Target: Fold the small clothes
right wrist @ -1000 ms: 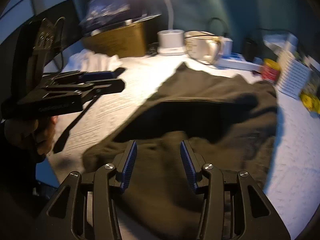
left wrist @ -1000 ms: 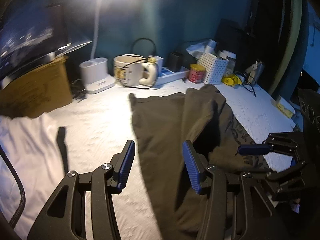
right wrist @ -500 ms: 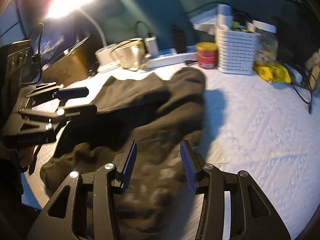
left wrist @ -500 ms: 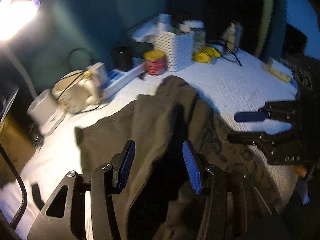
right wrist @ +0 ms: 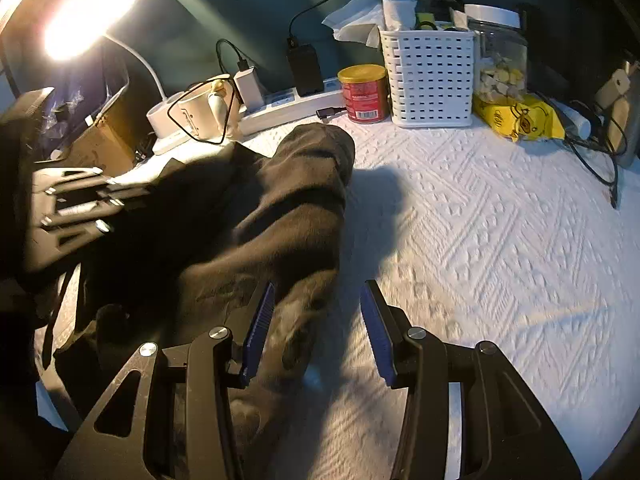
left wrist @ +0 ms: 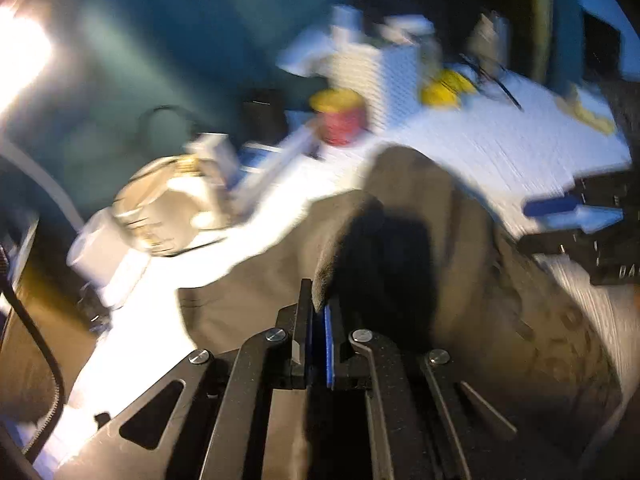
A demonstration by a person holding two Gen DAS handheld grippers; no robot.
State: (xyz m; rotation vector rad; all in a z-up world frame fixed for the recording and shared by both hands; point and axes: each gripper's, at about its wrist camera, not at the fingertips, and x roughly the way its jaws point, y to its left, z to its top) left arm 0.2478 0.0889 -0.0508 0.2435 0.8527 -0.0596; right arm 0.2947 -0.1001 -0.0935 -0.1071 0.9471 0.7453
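1. We see a dark olive-brown garment (right wrist: 256,216), soft knit with a faint printed pattern near its lower edge, lying bunched and partly folded on a white embossed table cover (right wrist: 500,248) with a raised zigzag texture.
2. In the left wrist view the garment (left wrist: 452,240) is heavily motion-blurred; one fold stands up as a ridge running toward the camera.
3. The left gripper (left wrist: 318,316) has its jaws pressed nearly together, a black pad against a blue ribbed pad, with the edge of that garment ridge pinched between them.
4. From the right wrist view the left gripper (right wrist: 100,196) shows at the left edge, over the dark part of the cloth; its grip is too blurred there to read.
5. The right gripper (right wrist: 318,320) stands wide open, its blue ribbed pads (right wrist: 260,332) well apart; the garment's lower hem lies between them, touching or just beside the left pad, not clamped.
6. In the left wrist view the right gripper (left wrist: 576,216) is at the right edge, blurred, one blue pad visible above the cover.
7. At the back: white perforated plastic basket (right wrist: 430,76), red tin with a gold lid (right wrist: 366,92), yellow crinkly packet (right wrist: 520,116), white power strip (right wrist: 288,108), cream mug (right wrist: 204,114) with a black cable looped around it, bright lamp (right wrist: 84,16).
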